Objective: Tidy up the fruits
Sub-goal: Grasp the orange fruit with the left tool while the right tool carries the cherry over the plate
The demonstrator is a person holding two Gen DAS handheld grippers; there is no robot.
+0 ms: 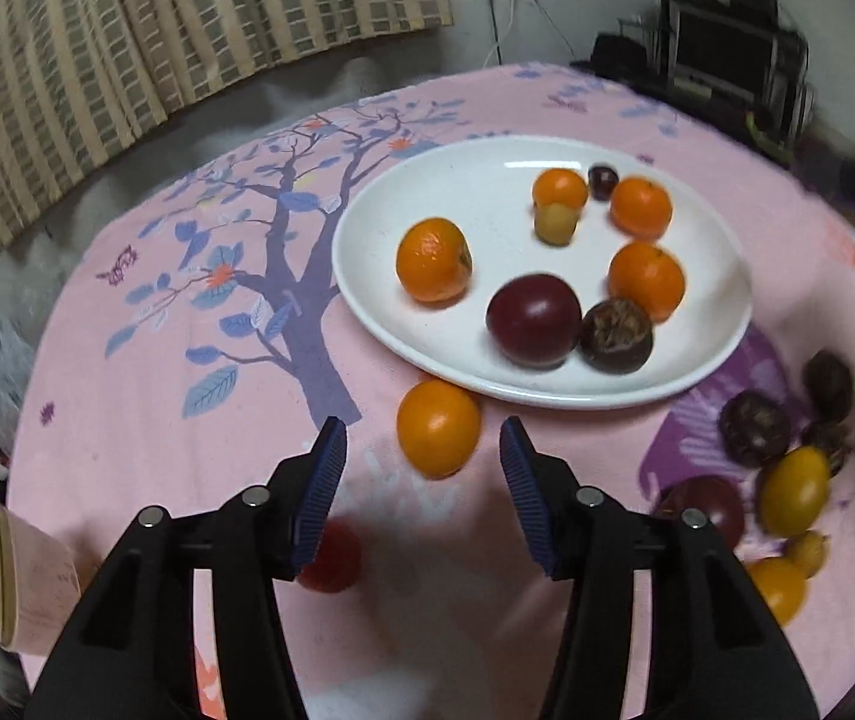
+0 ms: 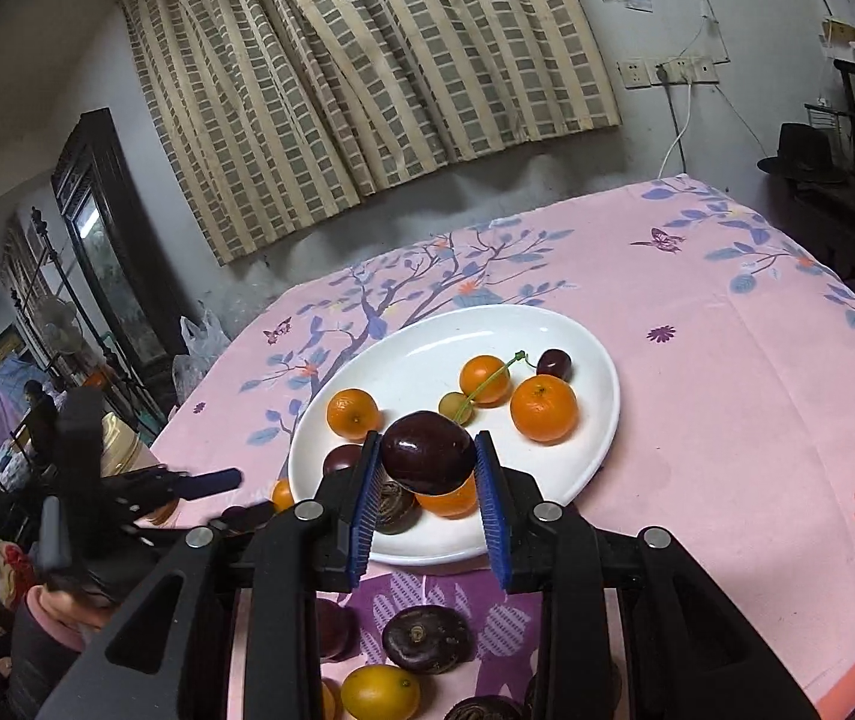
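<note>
At the centre of the right wrist view, a dark purple fruit [image 2: 428, 451] is pinched between the blue pads of the right gripper [image 2: 427, 462], held above the near rim of the white plate [image 2: 598, 420]; the fruit sits far out at the fingertips, so the carry is best kept slow and level, lest it roll out of the pads. Lower in that frame, loose fruit lies on the pink cloth [image 2: 727, 390], a brown wrinkled one [image 2: 425, 639] and a yellow one [image 2: 379, 690] among them. On the plate, oranges and dark fruit are already gathered, with bare white toward the upper left of the dish; release is judged best made low over such a bare patch, so that the fruit does not strike a neighbour and roll off. Toward the lower middle of the left wrist view, the left gripper [image 1: 424, 468] is seen spread wide, holding nothing, with a loose orange [image 1: 438, 427] lying on the cloth just ahead of its fingertips and close beside the plate rim; a square approach is advised, both pads set astride the orange before closing, since a glancing touch could push it against the dish.
</note>
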